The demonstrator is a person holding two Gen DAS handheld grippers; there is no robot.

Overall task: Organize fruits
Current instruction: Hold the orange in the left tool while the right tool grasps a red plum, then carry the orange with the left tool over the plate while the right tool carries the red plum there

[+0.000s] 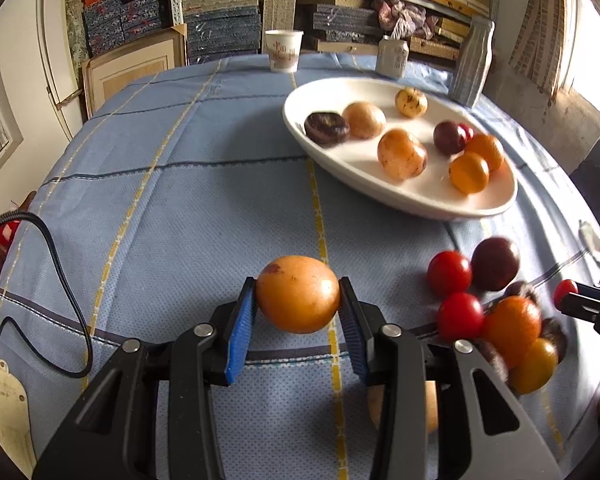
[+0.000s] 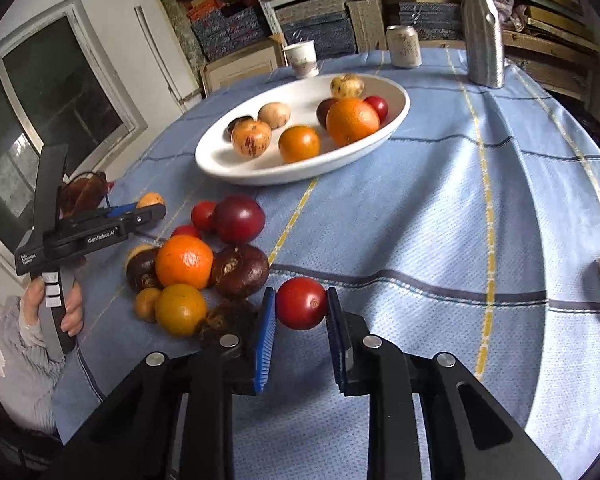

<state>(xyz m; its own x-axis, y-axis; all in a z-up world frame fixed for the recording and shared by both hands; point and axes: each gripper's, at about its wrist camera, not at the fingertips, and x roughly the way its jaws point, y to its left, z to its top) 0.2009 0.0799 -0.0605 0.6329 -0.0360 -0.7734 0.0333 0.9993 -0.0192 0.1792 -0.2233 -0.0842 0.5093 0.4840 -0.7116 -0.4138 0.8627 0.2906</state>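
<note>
Both grippers loaded. Left gripper [image 1: 298, 302] is clamped on a yellow-orange fruit [image 1: 298, 300], blue pads pressing its two sides at the widest part, prob. so the round skin can't squirt out. Fruit looks lifted clear of the bench [image 1: 180, 200], tho the fisheye makes that hard to confirm.

Right gripper [image 2: 301, 310] is closed on a small red tomato [image 2: 301, 309], pads touching left and right flanks, stem end facing the right pad. Small item, so the jaws sit near as tight as they go. Gripped across the middle, tips only, which keeps it away from the neighbours.

White oval dish [image 2: 220, 160] sits farther back on the bench w/ several fruits already in it: oranges, pale speckled ones, dark purple ones, one red. That's the drop zone, judging by the task.

Loose pile [image 2: 196, 264] remains on the cloth between the two grippers: oranges, two red tomatoes, a big purple plum, dark brown rough-skinned ones, all touching in a cluster. Tomato was likely taken from its edge bc that needs no digging.

Paper cup [image 1: 283, 50], can [image 2: 403, 46] and a silver bottle [image 2: 482, 28] stand behind the dish, well apart from the work.

Next call: carry both to the dish, set down low so nothing rolls over the shallow rim. Roughly half done.
</note>
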